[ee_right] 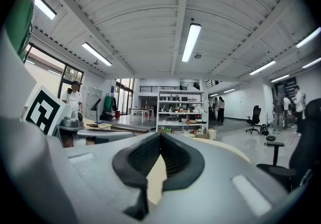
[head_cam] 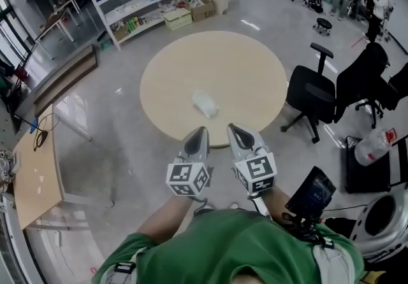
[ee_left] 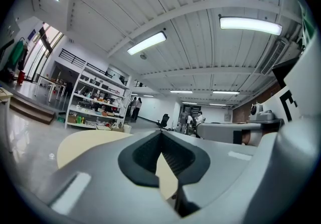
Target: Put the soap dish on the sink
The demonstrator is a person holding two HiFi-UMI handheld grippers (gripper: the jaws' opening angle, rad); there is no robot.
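The left gripper and the right gripper hover side by side by the near edge of the round table, each with jaws together on nothing, while the pale soap dish lies on the tabletop just beyond them.

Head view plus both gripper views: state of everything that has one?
left gripper: shut, empty.
right gripper: shut, empty.
soap dish (likely, pale and small): lying on the round table, untouched, clear of both grippers.
office chair: upright, unoccupied, beside the table.
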